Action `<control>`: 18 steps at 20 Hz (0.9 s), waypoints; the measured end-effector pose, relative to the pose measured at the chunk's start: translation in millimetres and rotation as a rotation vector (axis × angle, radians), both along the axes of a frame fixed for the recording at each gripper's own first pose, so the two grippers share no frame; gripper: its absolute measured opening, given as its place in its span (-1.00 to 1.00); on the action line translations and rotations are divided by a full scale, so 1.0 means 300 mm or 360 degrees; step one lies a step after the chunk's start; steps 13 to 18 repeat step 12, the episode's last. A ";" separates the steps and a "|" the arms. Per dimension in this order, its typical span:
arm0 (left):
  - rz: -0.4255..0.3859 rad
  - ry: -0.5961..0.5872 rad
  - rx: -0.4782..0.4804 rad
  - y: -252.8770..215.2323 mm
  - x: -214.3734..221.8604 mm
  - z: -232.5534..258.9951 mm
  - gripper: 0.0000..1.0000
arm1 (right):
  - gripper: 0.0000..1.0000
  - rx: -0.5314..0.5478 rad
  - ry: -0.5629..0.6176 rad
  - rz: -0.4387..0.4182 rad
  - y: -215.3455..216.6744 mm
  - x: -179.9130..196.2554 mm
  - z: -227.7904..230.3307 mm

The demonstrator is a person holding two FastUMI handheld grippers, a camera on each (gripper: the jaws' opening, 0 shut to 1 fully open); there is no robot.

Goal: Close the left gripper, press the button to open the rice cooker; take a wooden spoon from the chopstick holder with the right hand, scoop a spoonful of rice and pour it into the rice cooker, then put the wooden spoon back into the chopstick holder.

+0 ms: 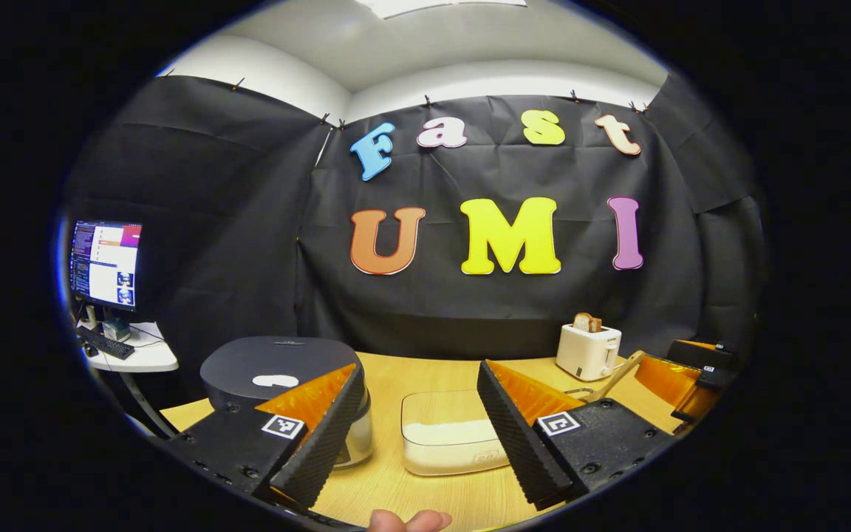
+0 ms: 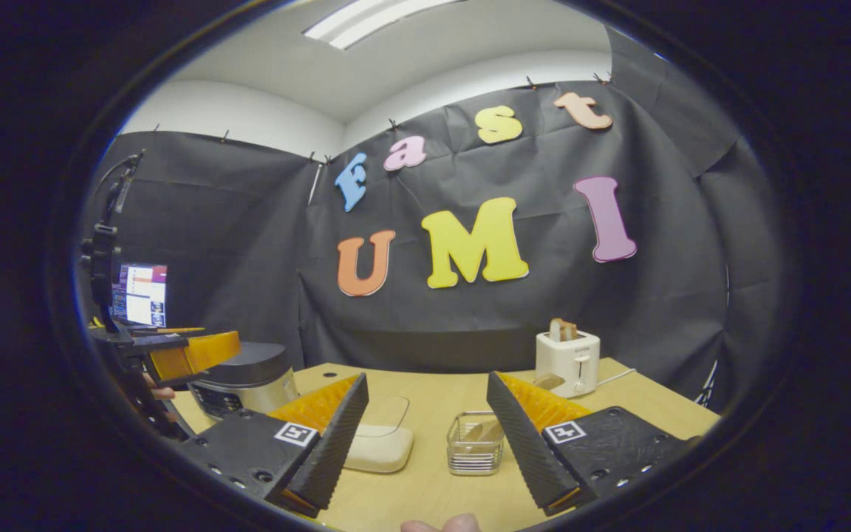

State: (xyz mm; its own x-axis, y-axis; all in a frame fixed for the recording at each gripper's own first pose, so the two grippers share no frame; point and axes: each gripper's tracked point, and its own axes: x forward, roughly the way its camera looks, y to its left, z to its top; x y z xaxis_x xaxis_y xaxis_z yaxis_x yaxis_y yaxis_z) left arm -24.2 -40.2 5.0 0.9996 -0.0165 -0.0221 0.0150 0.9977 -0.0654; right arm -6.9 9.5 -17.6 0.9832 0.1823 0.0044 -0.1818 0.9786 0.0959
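Left gripper view: rice cooker, lid down, behind left finger; rice container between fingers.
Left gripper: spread wide, empty.
Right gripper: spread wide, empty.
Chopstick holder: wooden spoon leaning inside.
Toaster: table rear.

Rice cooker, lid shut, blocks table's left edge. Clear rice container sits mid-table, just beside cooker. Wire chopstick holder stands right of container, bare tabletop between. Toaster occupies far right corner. Open wood along far edge behind container and along near edge.
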 end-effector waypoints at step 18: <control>-0.0060 -0.0027 0.0120 -0.039 -0.050 -0.002 0.96 | 0.82 -0.0048 -0.0015 -0.0036 0.059 -0.032 0.052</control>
